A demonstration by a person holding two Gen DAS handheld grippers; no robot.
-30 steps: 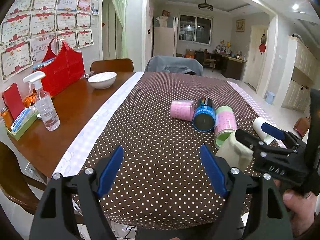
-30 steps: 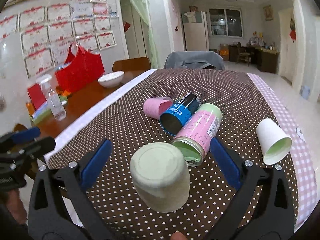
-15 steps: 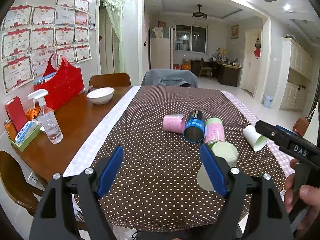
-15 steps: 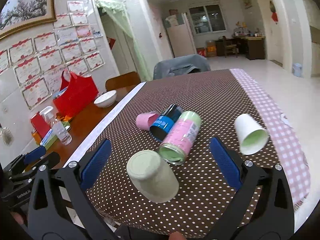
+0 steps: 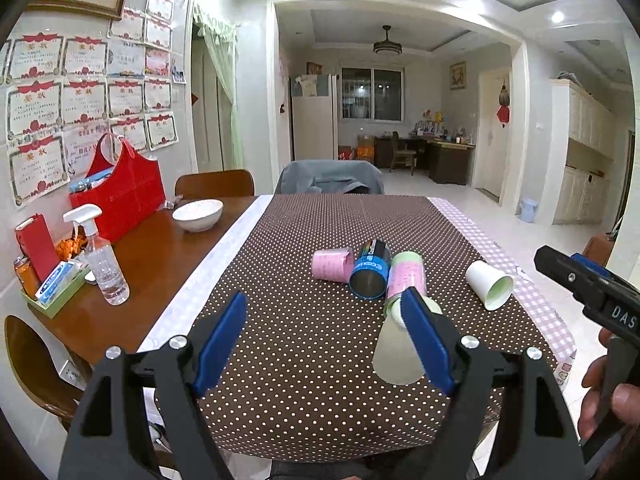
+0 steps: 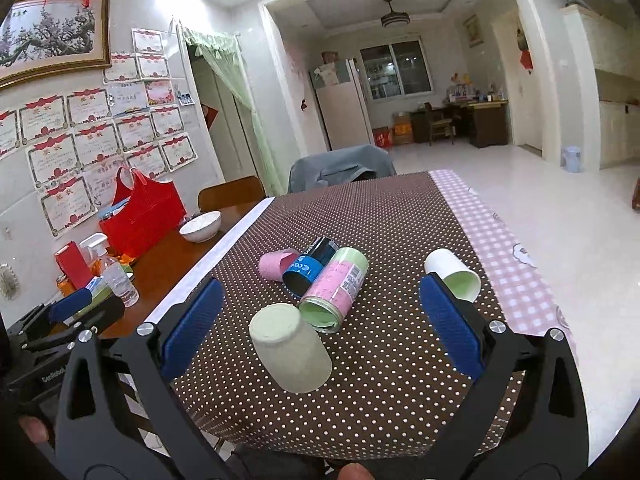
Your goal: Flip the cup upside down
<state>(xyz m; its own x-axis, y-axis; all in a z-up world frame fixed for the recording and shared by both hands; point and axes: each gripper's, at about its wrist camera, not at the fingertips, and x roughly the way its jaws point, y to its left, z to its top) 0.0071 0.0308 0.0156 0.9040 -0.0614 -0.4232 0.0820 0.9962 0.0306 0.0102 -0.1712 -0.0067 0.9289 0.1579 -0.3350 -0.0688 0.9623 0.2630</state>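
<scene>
A pale green cup point(image 6: 290, 354) stands upside down near the front edge of the polka-dot counter point(image 6: 392, 216), touching the mouth of a toppled pink-and-green can point(image 6: 334, 290). The right gripper point(image 6: 320, 330) and left gripper point(image 5: 326, 344) both hang above the counter with jaws spread wide, gripping nothing. A white cup point(image 6: 454, 274) lies on its side to the right.

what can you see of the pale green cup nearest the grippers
The pale green cup stands upside down on the dotted tablecloth, flat base up, wide rim down. It looks like matte paper, tapered and plain. Neither gripper holds it. It sits just in front of the open mouth of the pink-and-green can; whether they touch is unclear.
</scene>
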